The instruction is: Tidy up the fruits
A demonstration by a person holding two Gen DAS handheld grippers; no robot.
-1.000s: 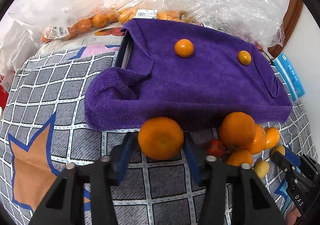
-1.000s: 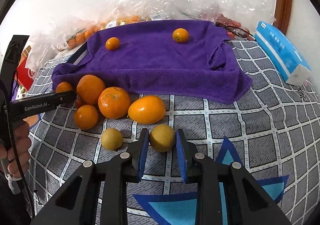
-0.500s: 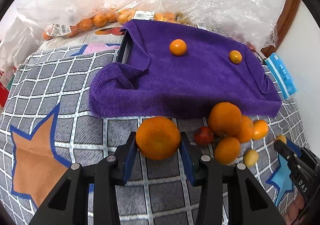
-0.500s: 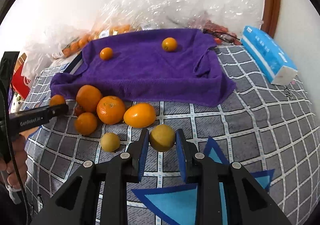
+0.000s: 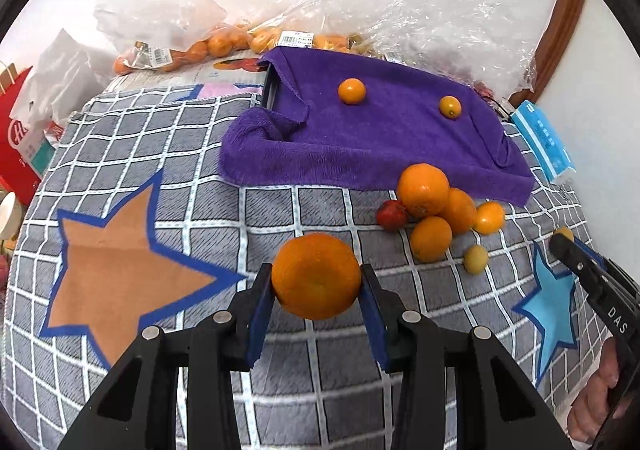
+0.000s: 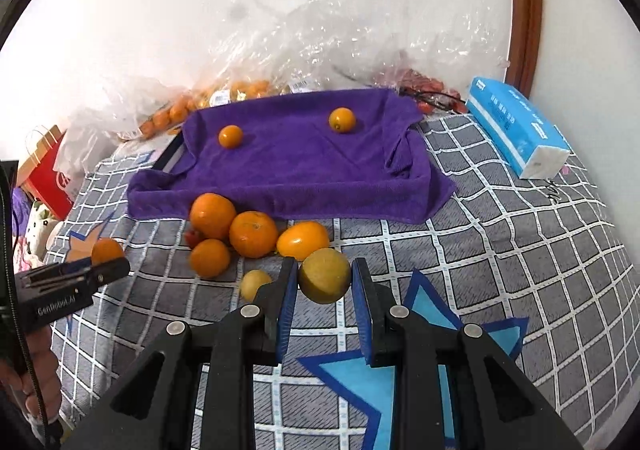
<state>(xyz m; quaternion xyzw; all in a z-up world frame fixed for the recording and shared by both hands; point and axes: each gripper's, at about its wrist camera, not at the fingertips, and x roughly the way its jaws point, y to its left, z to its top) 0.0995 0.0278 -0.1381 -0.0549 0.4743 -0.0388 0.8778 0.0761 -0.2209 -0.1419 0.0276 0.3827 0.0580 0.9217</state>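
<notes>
Left fingers (image 5: 374, 314) are clamped on a big orange (image 5: 316, 276), one blue pad on each side, held up off the checked blanket (image 5: 200, 210); right fingers (image 6: 362, 310) are pinching a smaller yellow-green fruit (image 6: 325, 281) the same way, also lifted clear of the blanket. Just past that sits the loose pile (image 6: 236, 234): a few oranges bunched together and touching, a small red fruit (image 5: 391, 215) tucked against them, and one more little yellow fruit (image 6: 254, 284) just beside the right fingers; behind the pile there's a purple towel (image 6: 288, 166) draped over something box-like, with two small oranges (image 6: 231, 136) sitting on top, well apart from each other; further back are plastic bags (image 5: 208, 46) of more oranges against the wall, and a blue tissue pack (image 6: 516, 132) off to the right.
</notes>
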